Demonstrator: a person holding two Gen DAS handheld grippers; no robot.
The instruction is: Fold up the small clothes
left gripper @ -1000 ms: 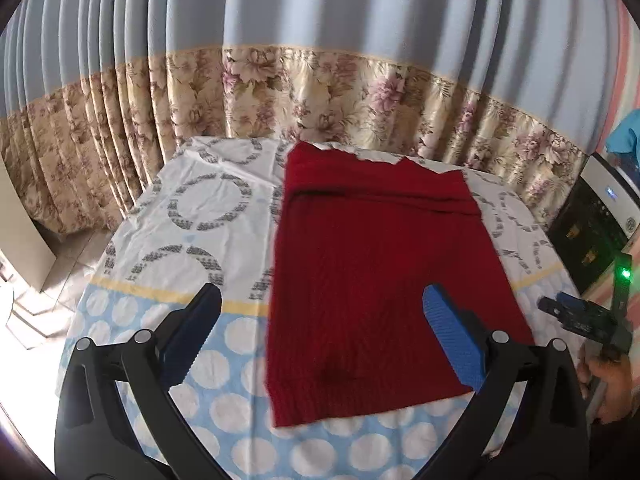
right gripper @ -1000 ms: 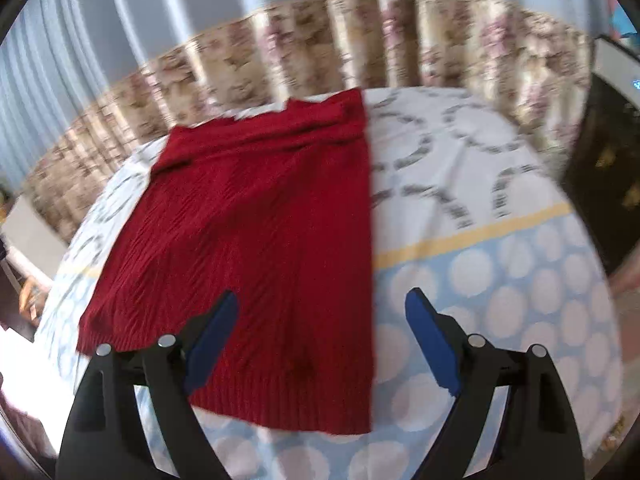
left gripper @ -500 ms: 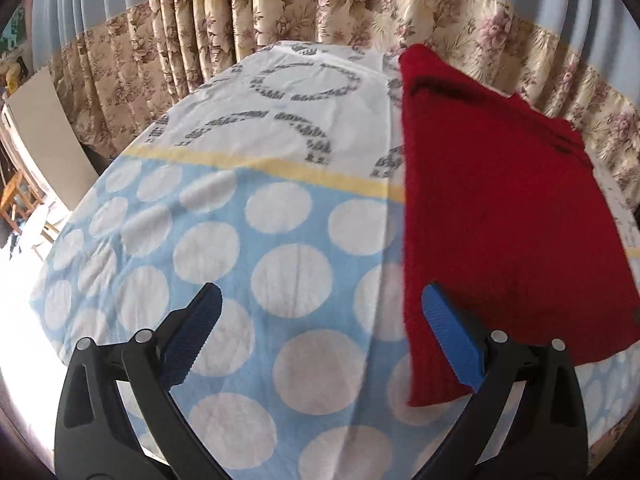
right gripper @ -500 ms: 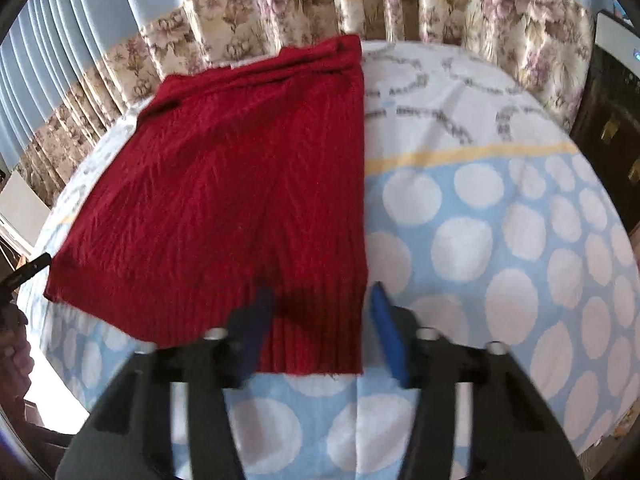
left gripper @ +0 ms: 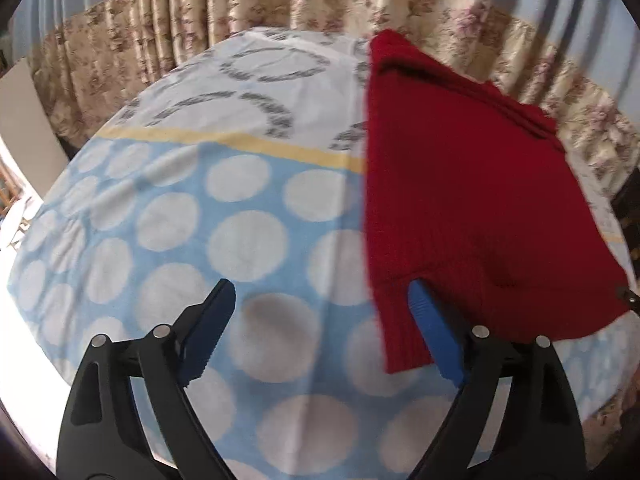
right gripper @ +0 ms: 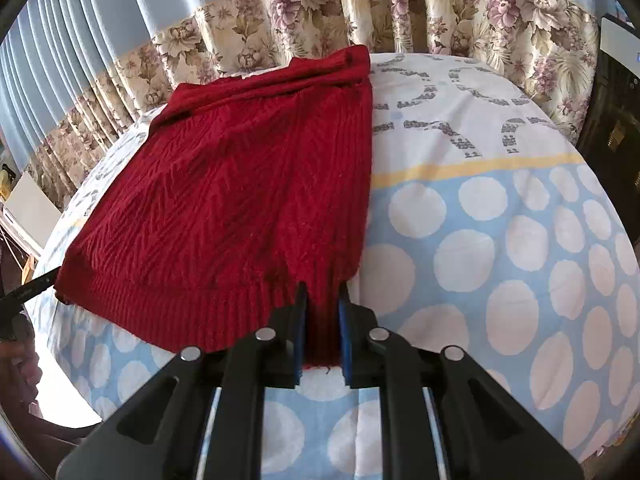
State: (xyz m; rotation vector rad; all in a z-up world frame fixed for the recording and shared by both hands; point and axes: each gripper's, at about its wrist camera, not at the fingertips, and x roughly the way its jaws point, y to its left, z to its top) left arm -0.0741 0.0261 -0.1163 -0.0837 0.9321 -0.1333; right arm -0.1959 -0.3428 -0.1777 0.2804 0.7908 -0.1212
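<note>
Knitwear first: your red knitted garment lies flat on the table cloth, its long axis running from the ribbed hem at your near edge away toward the floral curtain at the far side. The hem faces you; the far end, bunched into a few folds, points at the curtain. From your right wrist camera it covers the left half of the cloth, with its right edge lying almost straight along the middle of the table.

Your right gripper has just been closing, and its jaws are now pressed together on the hem at the garment's near right corner; a narrow strip of red rib shows pinched between the blue pads, and the fabric above them is drawn into small puckers.

Your left gripper has just been closing a little, yet its jaws stand wide apart. Its right finger lies over the hem at the garment's near left corner, with a bit of the rib bulging beside it, while the left finger is over bare dotted cloth. Nothing is clamped there. From this side the garment fills the right of the view, its long axis again leading off toward the curtain.
</note>
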